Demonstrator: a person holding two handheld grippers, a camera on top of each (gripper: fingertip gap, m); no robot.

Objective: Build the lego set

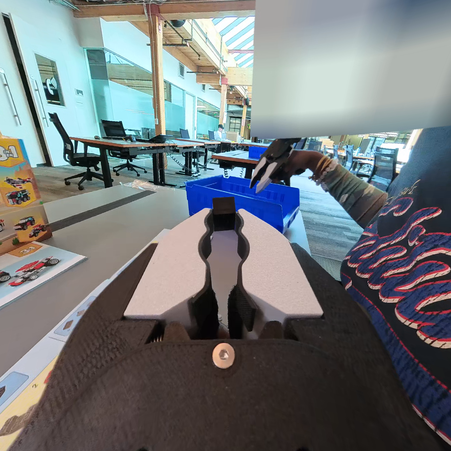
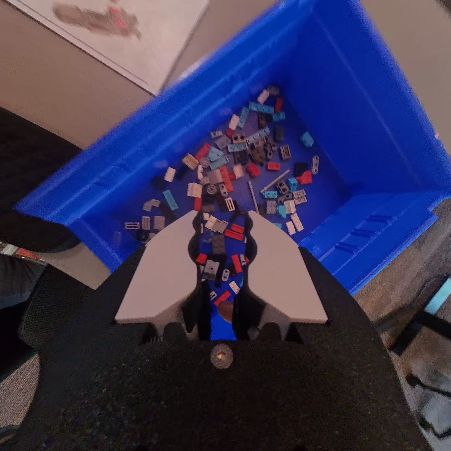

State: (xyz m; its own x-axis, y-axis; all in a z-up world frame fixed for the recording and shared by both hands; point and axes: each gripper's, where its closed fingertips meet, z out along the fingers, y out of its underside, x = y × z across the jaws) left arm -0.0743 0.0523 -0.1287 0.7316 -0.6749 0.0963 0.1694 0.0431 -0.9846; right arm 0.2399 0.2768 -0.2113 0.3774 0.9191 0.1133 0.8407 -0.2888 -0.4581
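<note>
My left gripper (image 1: 223, 214) is shut on a small black brick (image 1: 223, 206), held at its fingertips above the grey table (image 1: 117, 219). A blue bin (image 1: 244, 205) stands just beyond it. My right gripper (image 2: 223, 214) is open and empty. It hangs over the blue bin (image 2: 341, 97) and points down at several loose red, teal, grey, white and black Lego pieces (image 2: 234, 170) on the bin floor. The right gripper also shows in the left wrist view (image 1: 256, 187), above the bin's far right side.
A Lego box (image 1: 19, 190) stands at the left. An instruction booklet (image 1: 36, 268) lies in front of it, and another open booklet (image 1: 29, 366) lies under my left gripper. The person's torso (image 1: 402, 292) is close on the right. The table ends just past the bin. One gripper's finger ends stand about 40 centimetres off the other's.
</note>
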